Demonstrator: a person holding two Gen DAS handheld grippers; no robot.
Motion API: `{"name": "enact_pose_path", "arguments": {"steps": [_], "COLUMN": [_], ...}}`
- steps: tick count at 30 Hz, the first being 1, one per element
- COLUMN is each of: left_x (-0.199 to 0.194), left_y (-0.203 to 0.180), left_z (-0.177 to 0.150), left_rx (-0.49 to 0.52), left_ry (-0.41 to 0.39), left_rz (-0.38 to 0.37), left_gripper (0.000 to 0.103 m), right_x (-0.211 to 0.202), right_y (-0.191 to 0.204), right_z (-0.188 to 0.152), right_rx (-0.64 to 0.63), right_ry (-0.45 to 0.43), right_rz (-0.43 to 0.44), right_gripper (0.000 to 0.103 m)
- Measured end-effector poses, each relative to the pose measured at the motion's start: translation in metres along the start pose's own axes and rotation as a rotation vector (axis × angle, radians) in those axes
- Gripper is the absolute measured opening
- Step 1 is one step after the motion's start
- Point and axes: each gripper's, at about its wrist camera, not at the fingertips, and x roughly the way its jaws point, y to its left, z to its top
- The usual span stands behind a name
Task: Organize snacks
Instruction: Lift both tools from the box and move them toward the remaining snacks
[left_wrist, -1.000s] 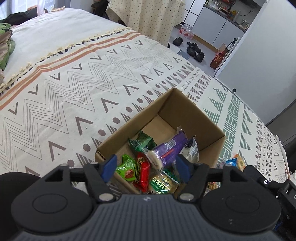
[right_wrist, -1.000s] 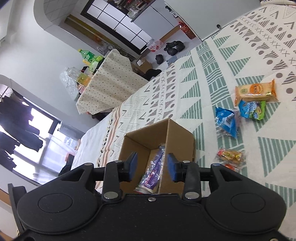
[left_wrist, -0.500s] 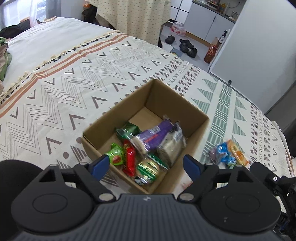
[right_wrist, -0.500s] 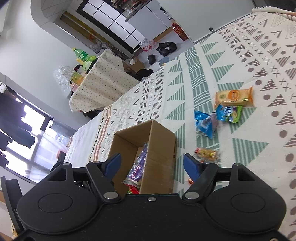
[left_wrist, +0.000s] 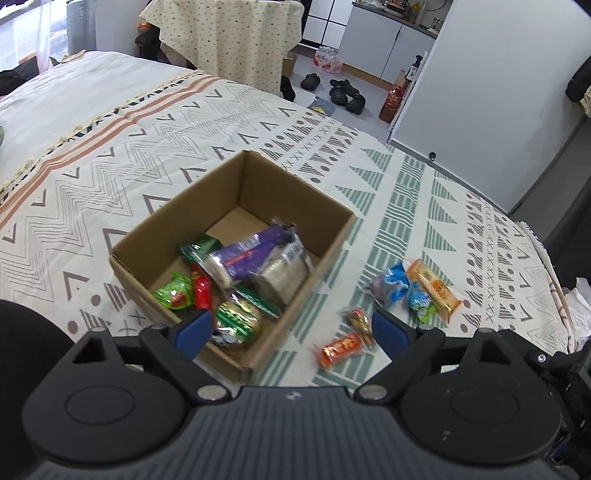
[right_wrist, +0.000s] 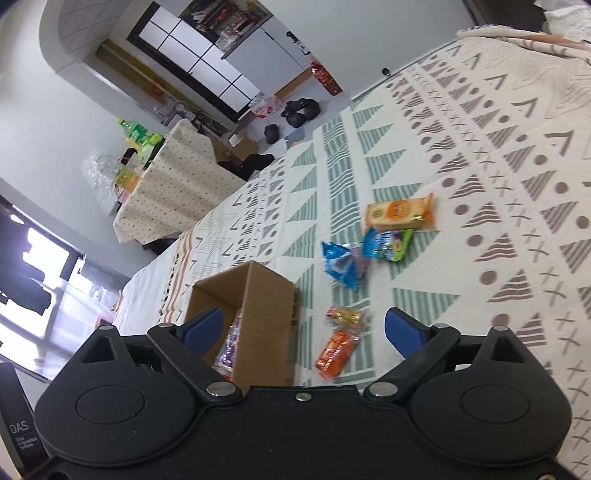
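The left gripper (left_wrist: 290, 328) is seen with its jaws opening, blue pads wide apart, nothing held between them. Just ahead of its left pad a cardboard box (left_wrist: 177, 218) is set on the patterned bedspread (left_wrist: 110, 147); the box's near corner is framed between the pads. Inside the box, a purple packet (left_wrist: 251, 251) is laid across the top of a clear-wrapped pale cake (left_wrist: 284, 277), with green packets (left_wrist: 173, 295) and a red packet (left_wrist: 203, 293) to the left of it and a green-gold packet (left_wrist: 236, 317) nearest the left pad.

Ahead of the right pad, loose snacks are left on the bedspread outside the box: an orange bar (left_wrist: 340, 347) closest, a small clear candy packet (left_wrist: 360, 321) just behind it, then a blue packet (left_wrist: 391, 288), a blue-green packet (left_wrist: 421, 301) and an orange cracker pack (left_wrist: 434, 290) farther out, touching or overlapping each other.

The right gripper (right_wrist: 303, 328) is likewise opening, pads wide, nothing gripped. The box (right_wrist: 266, 295) is seen ahead of its left pad, the orange bar (right_wrist: 334, 354) and candy packet (right_wrist: 345, 315) between the pads, farther off. The blue packet (right_wrist: 340, 266), blue-green packet (right_wrist: 388, 240) and cracker pack (right_wrist: 399, 214) are well ahead.
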Motion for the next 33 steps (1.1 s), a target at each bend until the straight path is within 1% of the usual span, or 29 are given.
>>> {"name": "enact_pose_path", "arguments": {"steps": [4,6,8,12,19,26,33], "left_x": [-0.002,-0.003,-0.004,-0.005,-0.001,0.013,0.034], "left_y": [-0.011,-0.017,-0.024,-0.037,-0.057,-0.063,-0.060], "left_z": [-0.005,-0.006,-0.007,-0.010,-0.016,-0.023,-0.027], "left_rx": [0.013,0.025,0.032,0.048,0.088,0.100,0.104], "left_ry": [0.001,-0.002,-0.005,-0.013,-0.007,0.011,0.049], "left_rz": [-0.002,0.000,-0.007,-0.022,-0.052,-0.070,-0.080], "left_gripper": [0.092,0.092,0.092,0.092,0.092,0.092,0.087], "right_x": [-0.007,-0.014,-0.021,-0.030,-0.036,-0.033,-0.023], "right_y": [-0.011,-0.017,-0.024,-0.039,-0.059,-0.064,-0.064], "right_z": [0.005,0.009,0.014,0.022,0.029,0.029,0.027], "right_rx": [0.017,0.038,0.055,0.086,0.123,0.122,0.117], "right_ry": [0.010,-0.003,-0.016,-0.038,-0.048,-0.037,-0.021], "right_rz": [0.004,0.019,0.031,0.025,0.015,0.013,-0.009], "right_gripper": [0.095,0.098,0.098,0.098,0.098,0.098,0.098]}}
